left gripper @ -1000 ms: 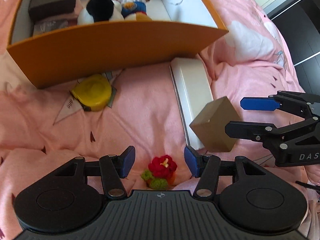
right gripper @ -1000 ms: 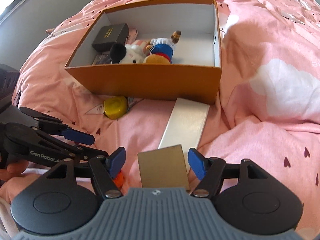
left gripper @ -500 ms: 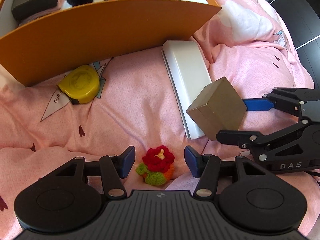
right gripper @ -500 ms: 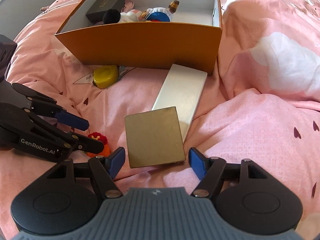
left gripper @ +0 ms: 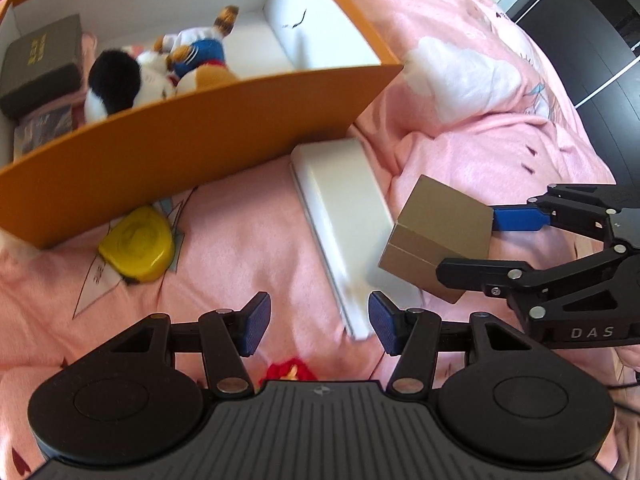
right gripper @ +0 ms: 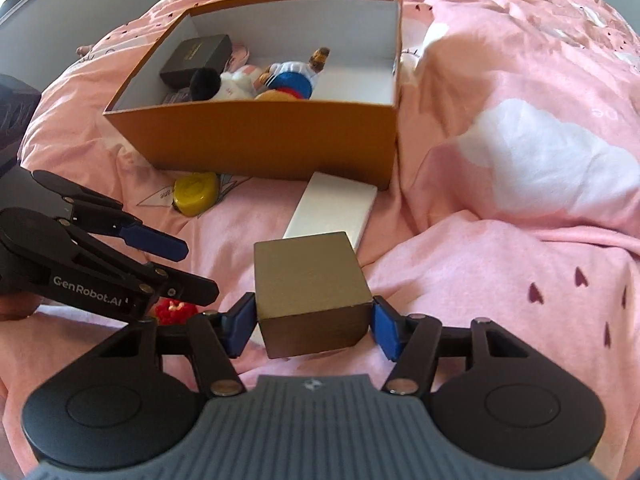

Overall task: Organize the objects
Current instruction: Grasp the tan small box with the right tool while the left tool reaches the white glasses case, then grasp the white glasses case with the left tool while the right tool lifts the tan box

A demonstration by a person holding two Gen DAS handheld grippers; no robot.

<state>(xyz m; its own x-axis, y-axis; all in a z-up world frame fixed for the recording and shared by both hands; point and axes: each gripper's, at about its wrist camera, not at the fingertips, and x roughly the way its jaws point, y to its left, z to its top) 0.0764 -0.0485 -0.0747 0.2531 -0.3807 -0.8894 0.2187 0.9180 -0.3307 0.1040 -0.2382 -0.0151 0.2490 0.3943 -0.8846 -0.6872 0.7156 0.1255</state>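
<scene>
We see a pink blanket [right gripper: 520, 260] with white clouds and little dark hearts on it. On the blanket sits an orange box [right gripper: 256, 140] with white walls inside. In the box lie a dark grey case [right gripper: 196, 58] with gold letters and a stuffed toy [right gripper: 256, 82] with a black puff, a white body and a blue and red part.

Our right gripper [right gripper: 312, 328] has its blue pads on both sides of a brown cube [right gripper: 310, 280]. The jaws are closing, and the pads touch the cube's two sides. In the left wrist view the cube [left gripper: 438, 234] looks lifted off the blanket, with one corner over a flat white box.

That flat white box [right gripper: 332, 210] lies on the blanket, and its far end touches the front wall of the orange box. A round yellow thing [right gripper: 196, 192] lies just in front of the orange box, to the left of the white one.

Our left gripper [left gripper: 316, 322] has its blue pads partly apart and nothing sits between them. A small red yarn flower [left gripper: 286, 370] peeks out just below it, mostly hidden by the gripper's body. In the right wrist view the flower [right gripper: 176, 310] shows under the left gripper's fingers.
</scene>
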